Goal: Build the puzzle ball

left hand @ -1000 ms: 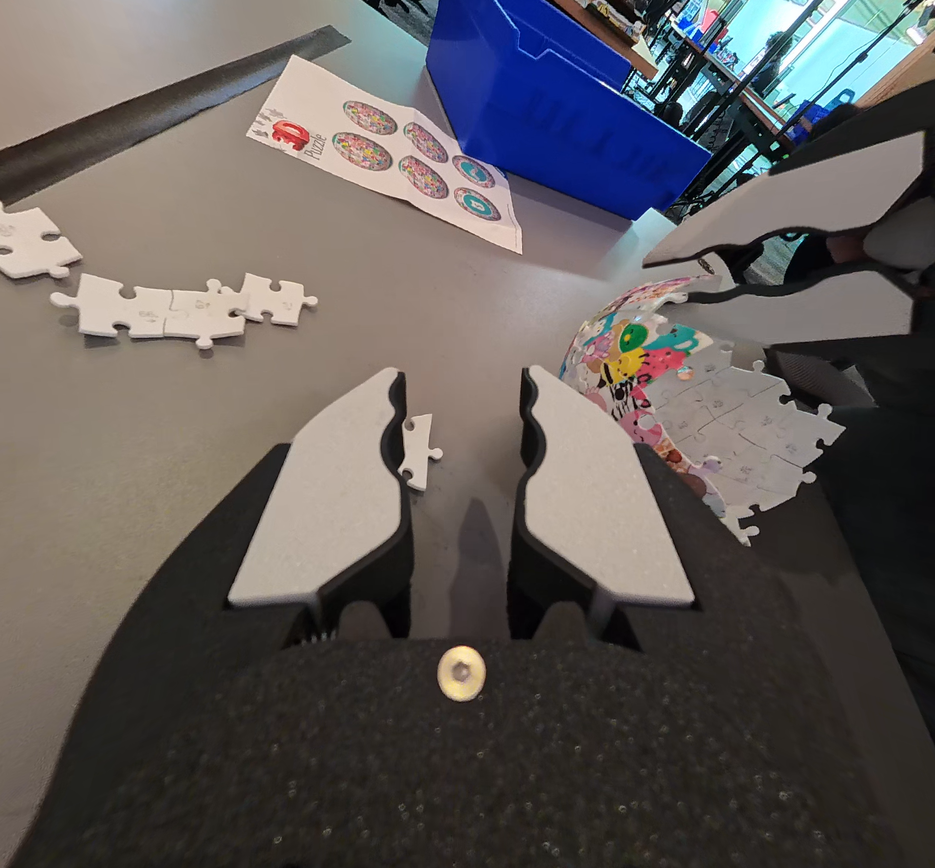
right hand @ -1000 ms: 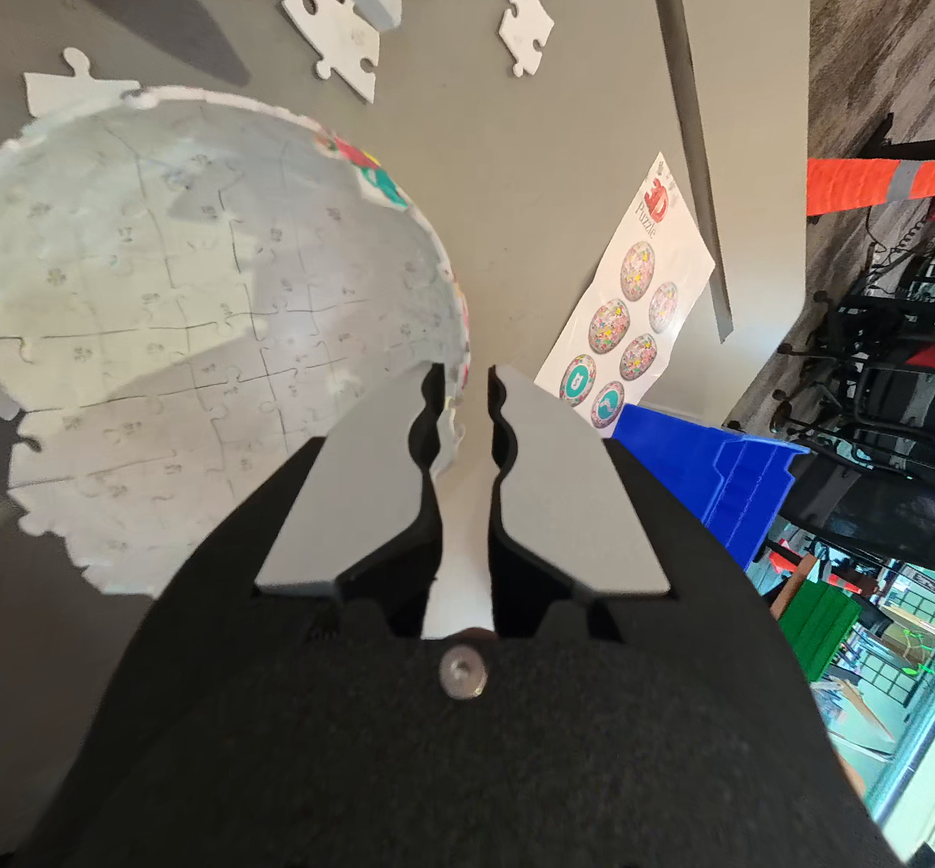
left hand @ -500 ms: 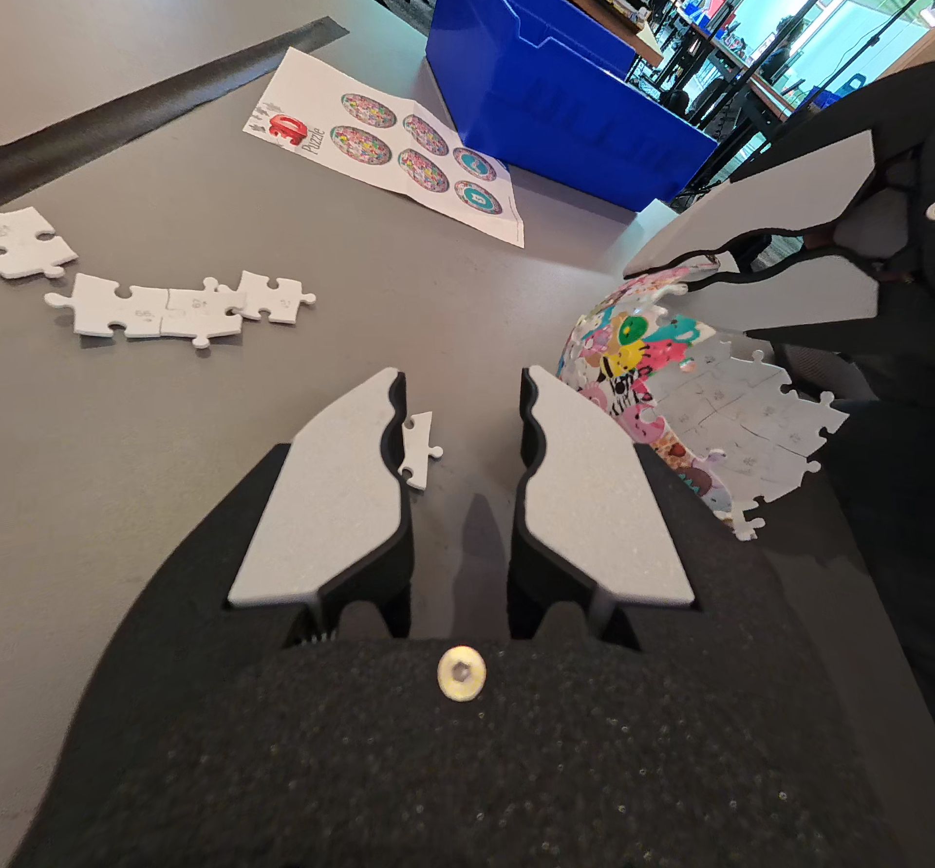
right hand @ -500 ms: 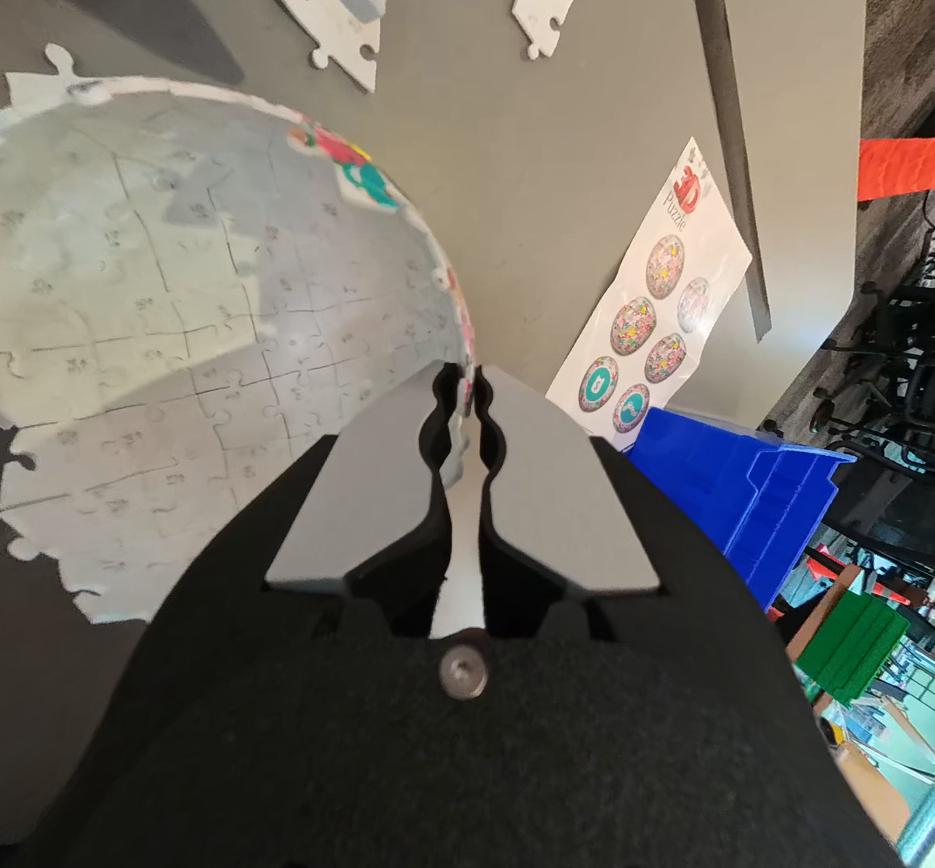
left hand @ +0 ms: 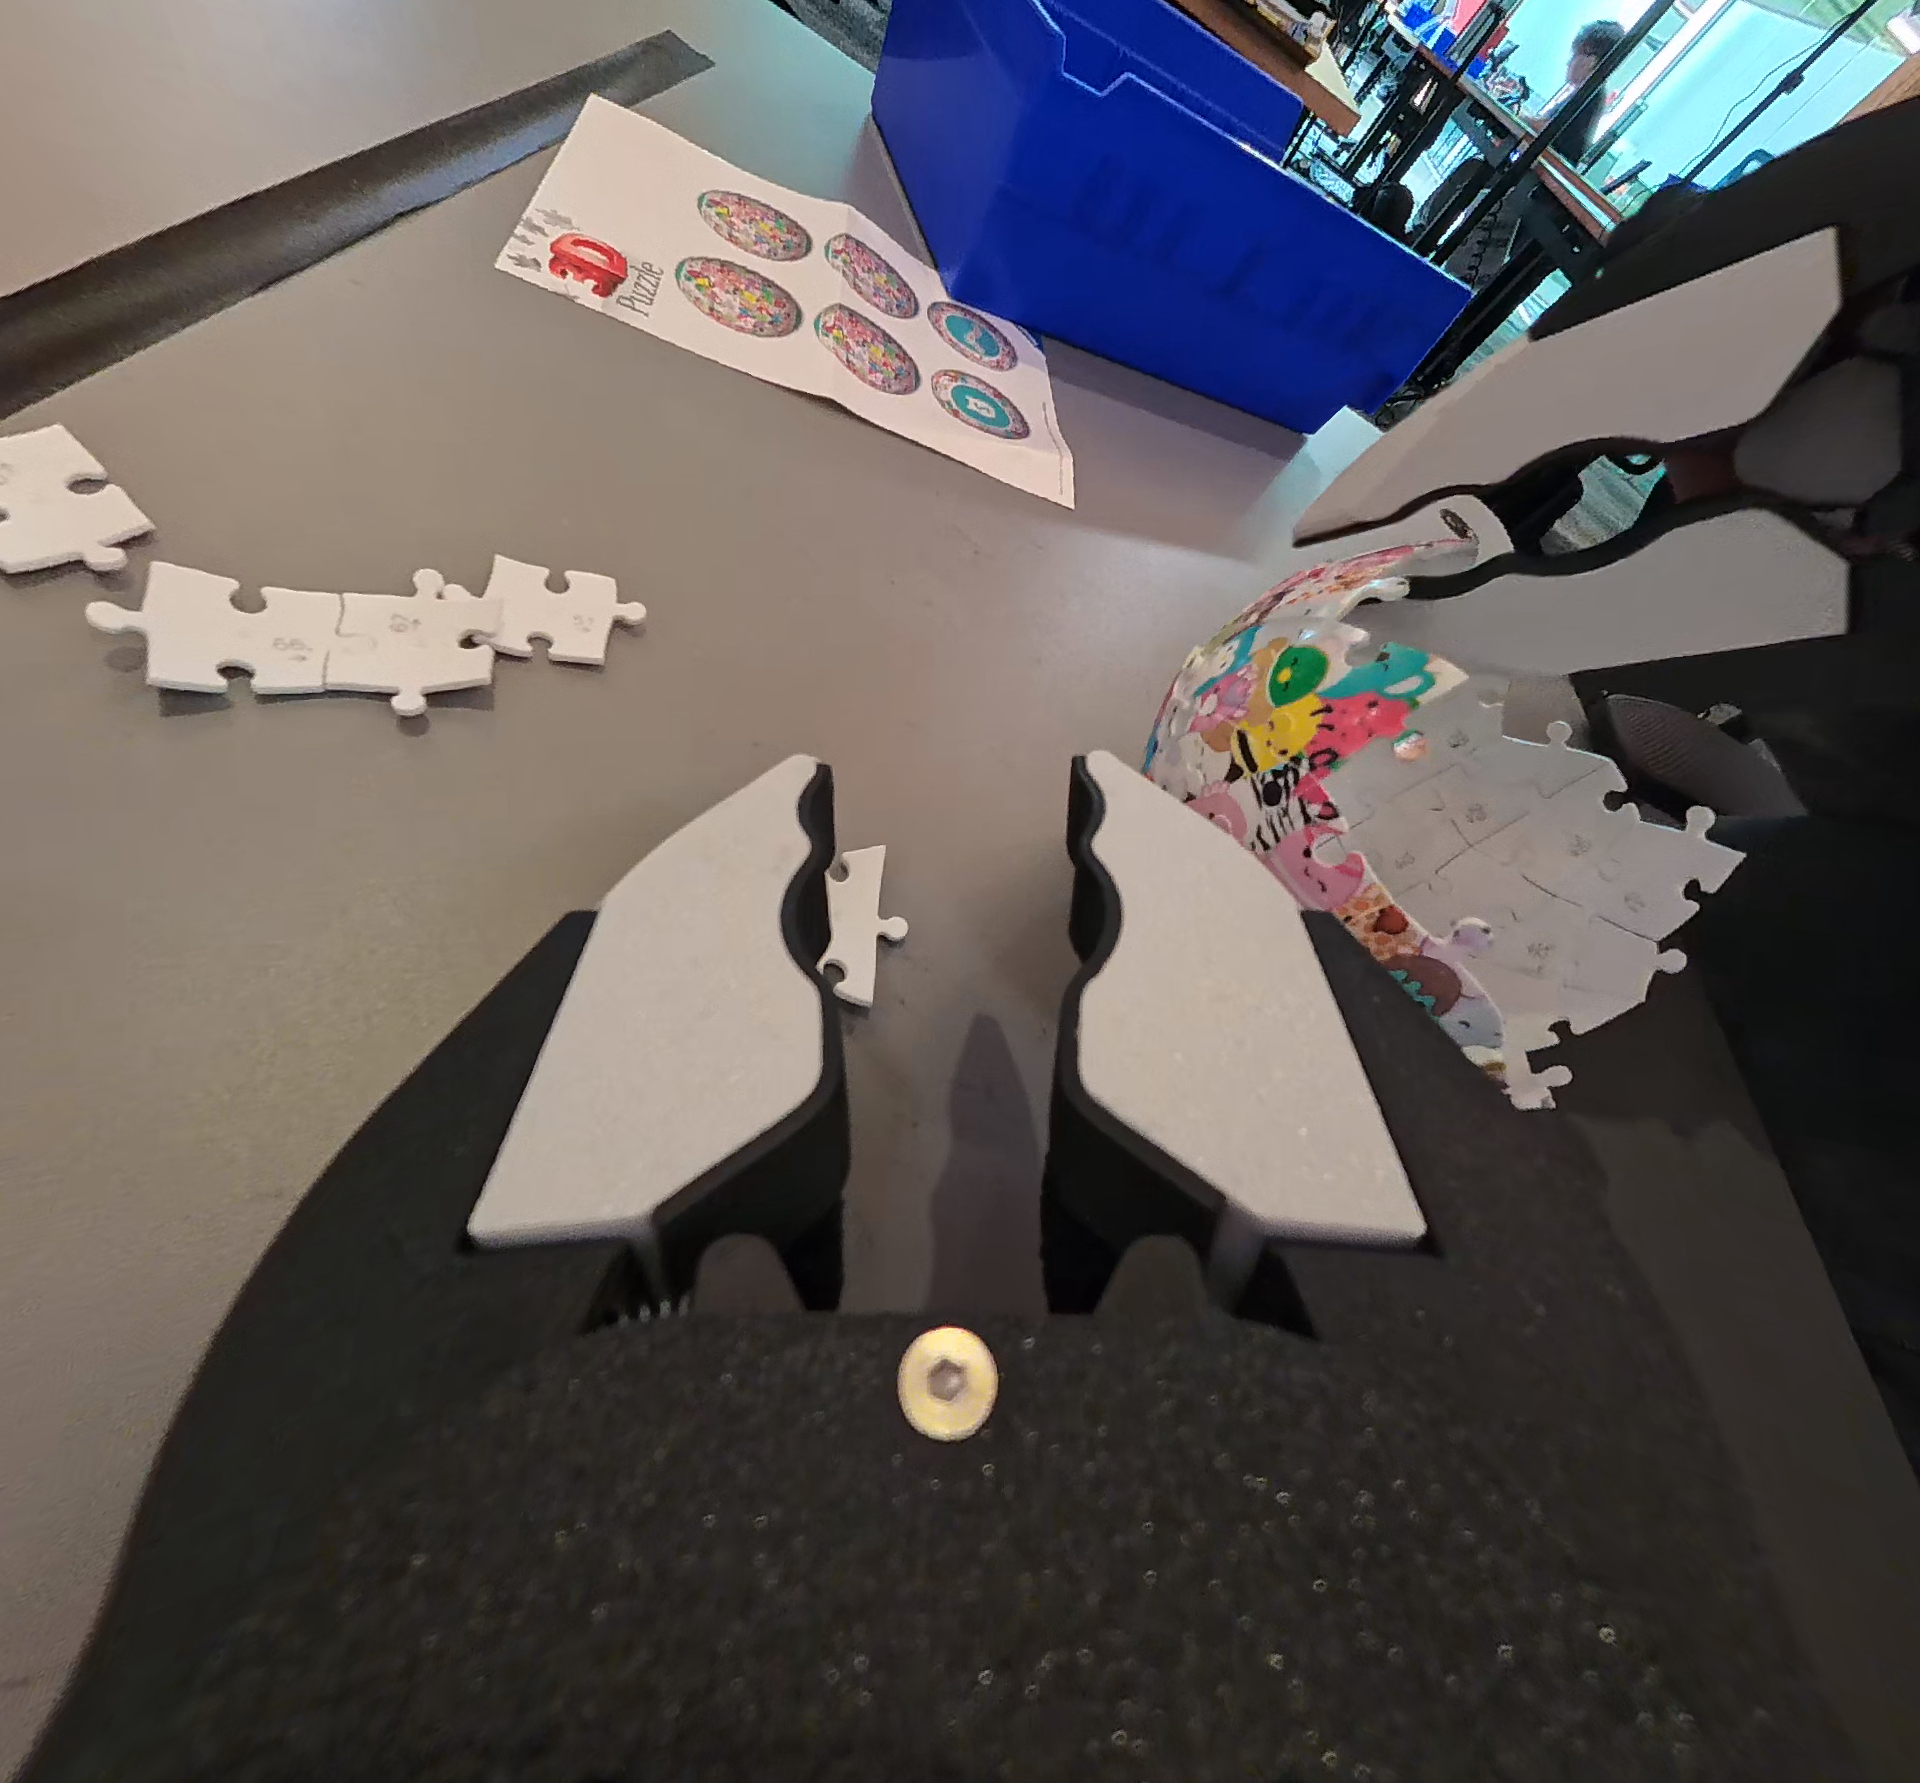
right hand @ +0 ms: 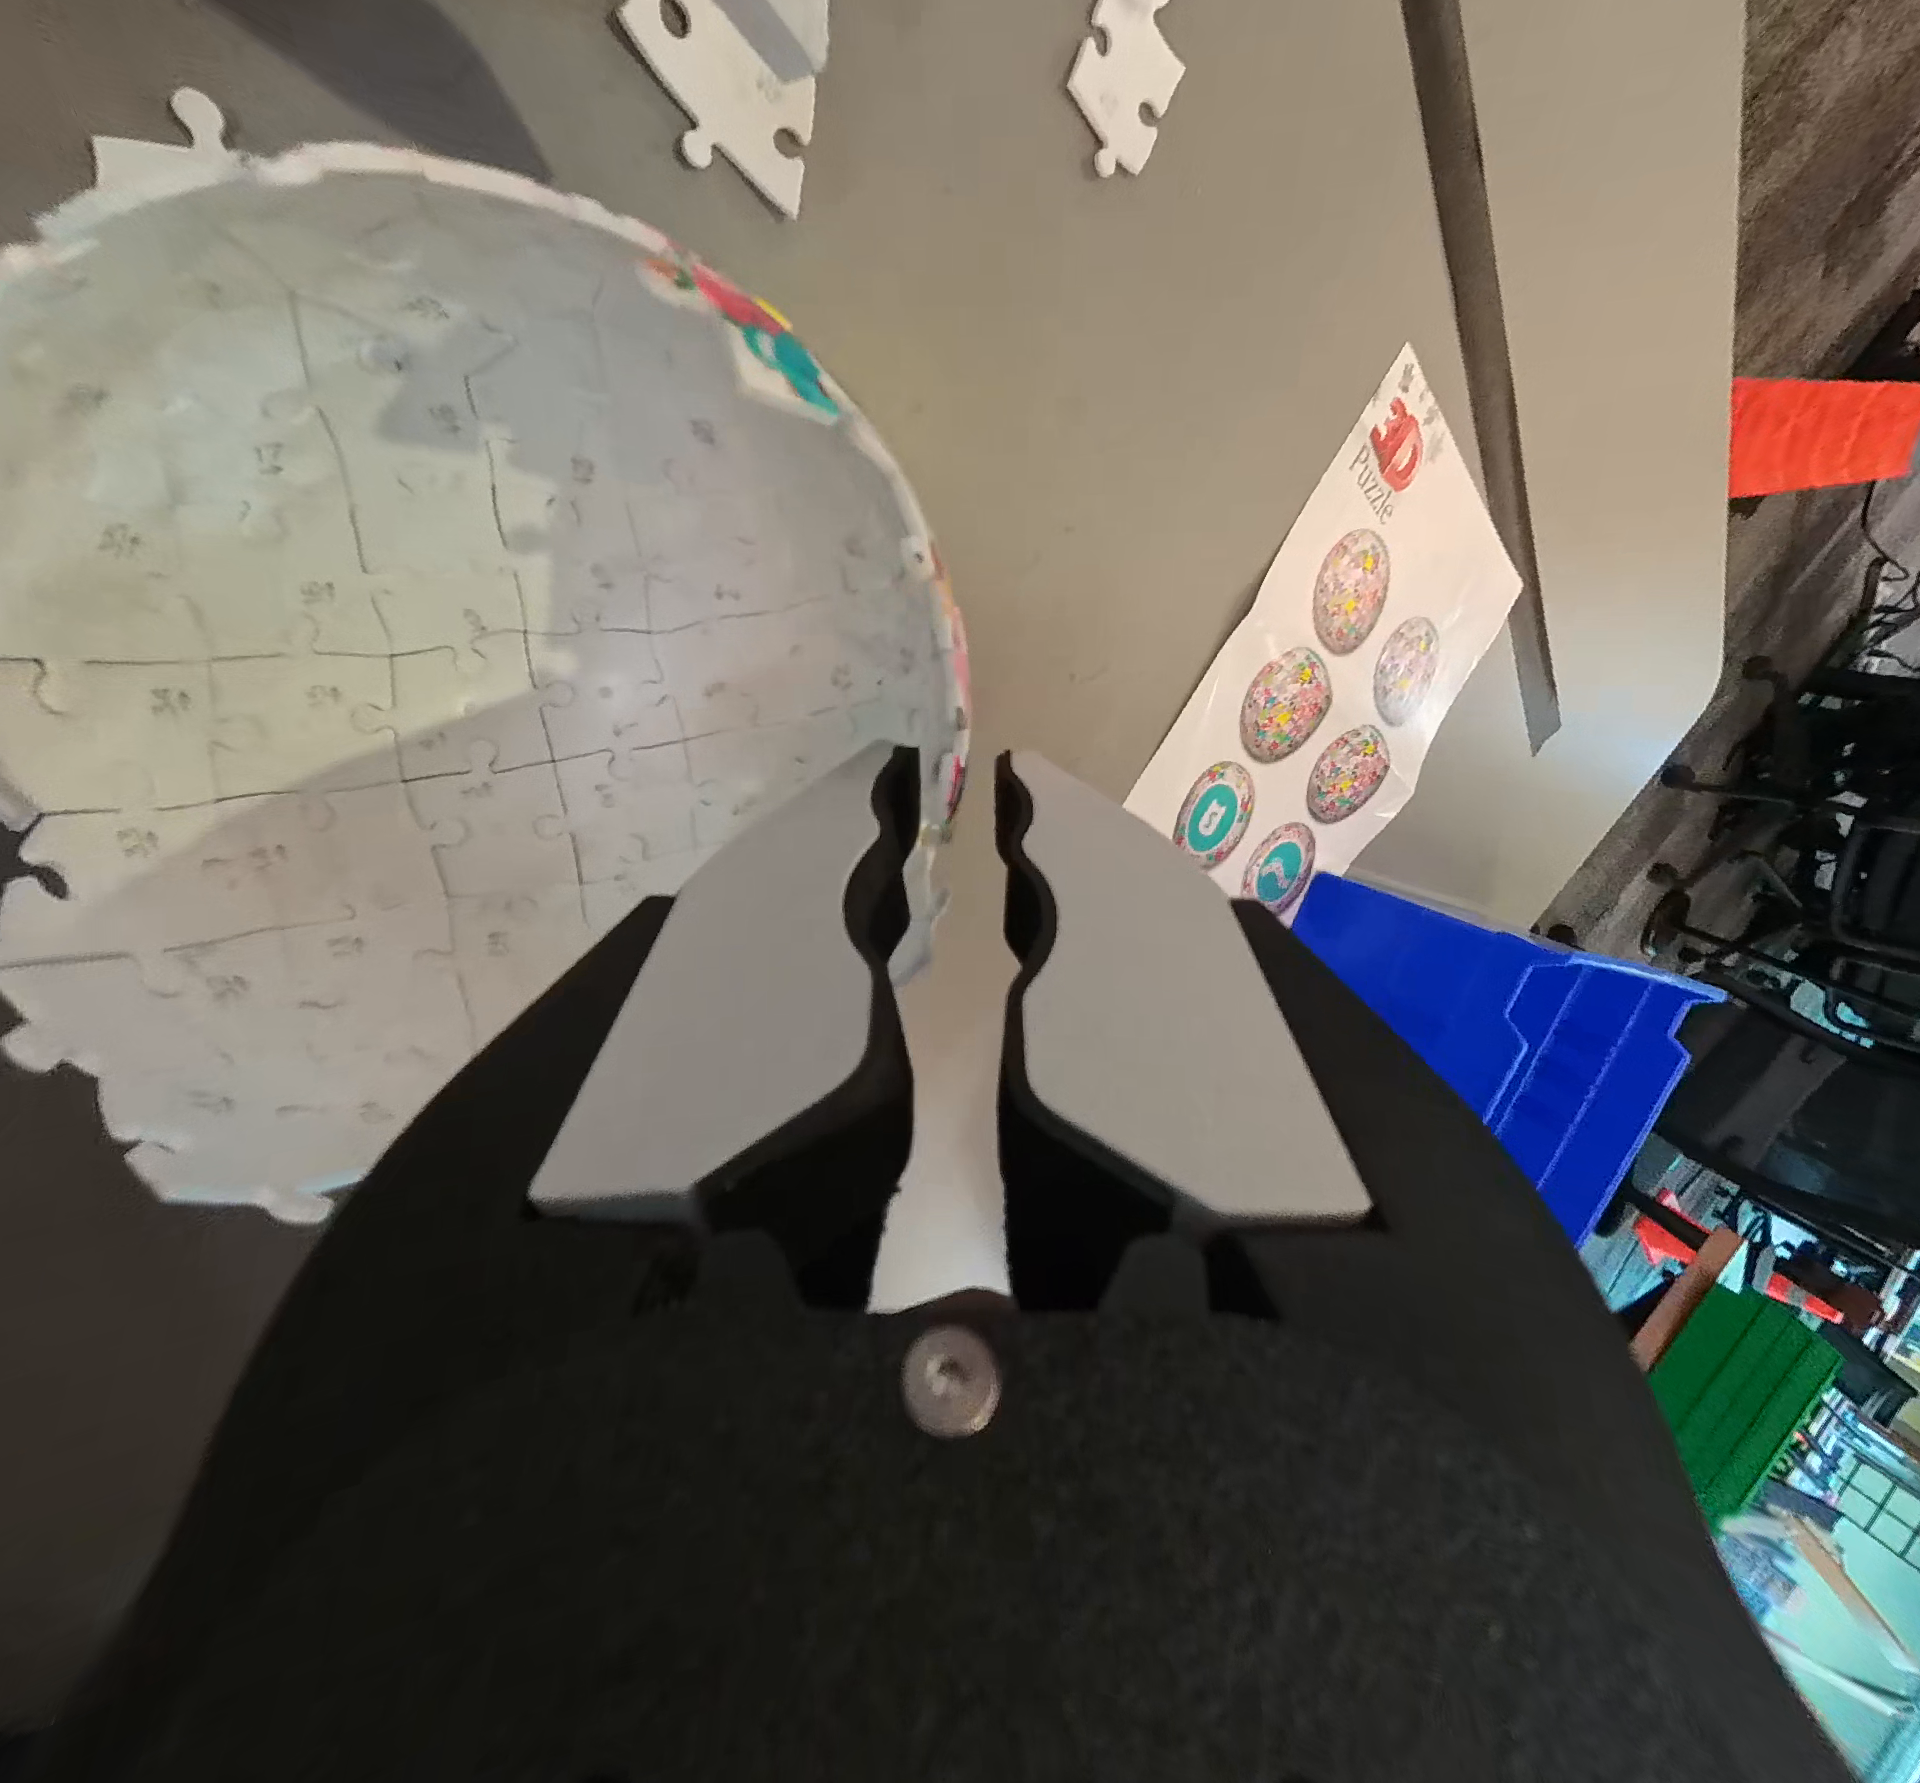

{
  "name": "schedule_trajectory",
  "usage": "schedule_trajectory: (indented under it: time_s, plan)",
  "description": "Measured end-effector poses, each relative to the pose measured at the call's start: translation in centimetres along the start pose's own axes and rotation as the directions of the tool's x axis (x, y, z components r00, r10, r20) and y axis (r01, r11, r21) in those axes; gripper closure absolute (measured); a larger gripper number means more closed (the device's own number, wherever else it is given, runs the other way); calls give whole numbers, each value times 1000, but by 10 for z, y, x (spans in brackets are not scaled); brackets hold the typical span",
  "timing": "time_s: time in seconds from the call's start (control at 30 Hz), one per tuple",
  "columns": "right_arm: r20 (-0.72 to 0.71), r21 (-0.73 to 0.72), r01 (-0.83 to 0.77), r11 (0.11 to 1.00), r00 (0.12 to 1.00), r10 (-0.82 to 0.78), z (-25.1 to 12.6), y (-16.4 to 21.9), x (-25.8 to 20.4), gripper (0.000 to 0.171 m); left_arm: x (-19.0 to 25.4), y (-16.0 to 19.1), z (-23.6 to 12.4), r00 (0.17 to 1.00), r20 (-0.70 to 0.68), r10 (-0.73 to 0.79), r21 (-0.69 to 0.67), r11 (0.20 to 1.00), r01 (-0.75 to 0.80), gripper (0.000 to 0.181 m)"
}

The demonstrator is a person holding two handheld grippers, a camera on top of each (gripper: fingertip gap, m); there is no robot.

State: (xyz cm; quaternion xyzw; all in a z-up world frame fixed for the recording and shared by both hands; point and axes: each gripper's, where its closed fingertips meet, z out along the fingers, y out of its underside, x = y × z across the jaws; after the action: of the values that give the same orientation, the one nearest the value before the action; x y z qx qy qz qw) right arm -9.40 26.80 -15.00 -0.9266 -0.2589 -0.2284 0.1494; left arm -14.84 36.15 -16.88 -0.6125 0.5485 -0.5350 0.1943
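Left gripper [left hand: 948,814]: we hold it spread and empty, low over the table [left hand: 312,954].
Loose piece [left hand: 860,918]: flat on the table, just ahead, partly under our left finger; long axis runs roughly along the fingers.
Right gripper [right hand: 956,788]: pinching the rim of the puzzle ball [right hand: 416,673], a half-built shell to our right.
Nearer arm: we judge the left.
Surface: grey, smooth; joined pieces [left hand: 353,637] and instruction sheet [left hand: 810,299] well apart.
Room: blue bin [left hand: 1122,206], workshop beyond.
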Motion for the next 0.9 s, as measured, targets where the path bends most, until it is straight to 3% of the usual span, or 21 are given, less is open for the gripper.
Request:
schedule_trajectory:
  time_s: [0.1, 0.57, 0.67, 0.77, 0.9]
  plan:
    - [-6, 22, 14, 1000, 1000, -14, -1, -3, -1, 165, 0, 0, 0, 1000, 1, 1, -1, 1000, -1, 139]
    - [53, 62, -4, 998, 999, 1, -1, -9, -4, 169, 0, 0, 0, 1000, 0, 1, 0, 1000, -1, 139]
    - [38, 67, 3, 998, 999, -6, -2, -9, -4, 168, 0, 0, 0, 1000, 0, 1, 1, 1000, -1, 139]
    - [22, 52, 30, 998, 999, -31, -4, -4, -5, 151, 0, 0, -1, 1000, 0, 0, 4, 1000, 0, 139]
    - [-3, 45, 24, 999, 1000, -24, -7, 0, -2, 152, 0, 0, 0, 1000, 1, 0, 3, 1000, 0, 139]
